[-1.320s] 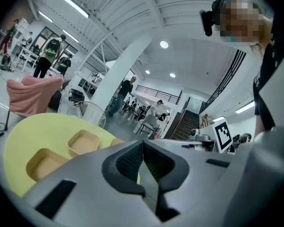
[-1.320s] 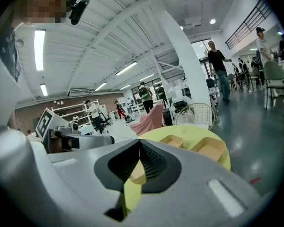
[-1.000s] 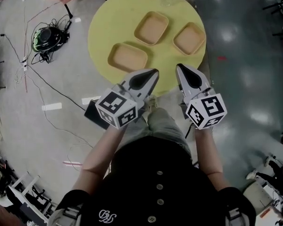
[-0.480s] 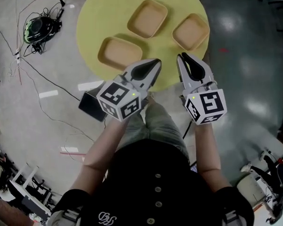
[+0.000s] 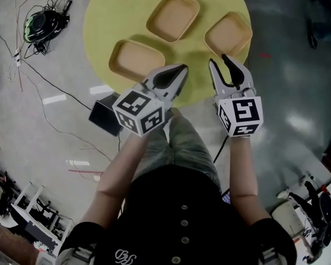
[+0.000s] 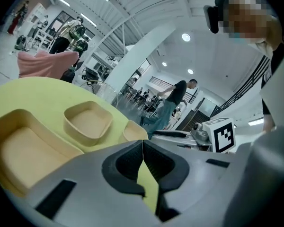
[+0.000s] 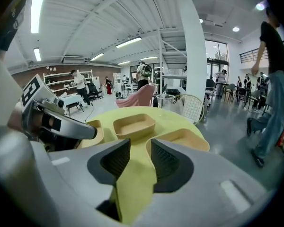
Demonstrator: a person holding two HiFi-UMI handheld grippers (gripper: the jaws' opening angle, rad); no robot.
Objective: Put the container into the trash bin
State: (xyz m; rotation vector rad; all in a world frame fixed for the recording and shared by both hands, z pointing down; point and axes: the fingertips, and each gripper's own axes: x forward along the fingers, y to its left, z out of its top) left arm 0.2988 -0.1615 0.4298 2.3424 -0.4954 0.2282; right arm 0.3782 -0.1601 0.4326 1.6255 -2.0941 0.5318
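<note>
Floor, far left: a green-and-black object [image 5: 39, 24] lies among loose cables [image 5: 22, 65], well apart from the table [image 5: 102, 26].

Floor, at the table's near left edge: a dark box [image 5: 105, 116] stands just beside the person's leg.

Table: round, yellow, carrying three tan open containers, all upright and empty. The left container [image 5: 137, 59] lies nearest the person. The middle container [image 5: 172, 16] lies farther back. The right container [image 5: 228, 33] sits toward the table's right edge. All three stand apart from one another, and none is held.

Left tool [image 5: 181, 69]: it hangs over the near part of the table, its tips just beside the left container's near right corner. Its jaws are pressed together with nothing between them.

Right tool [image 5: 218, 61]: it hangs over the table's near right edge, its tips just short of the right container. Its jaws stand apart and are opening. Only bare table surface shows through the gap, and no container is between the jaws or touching them.
</note>
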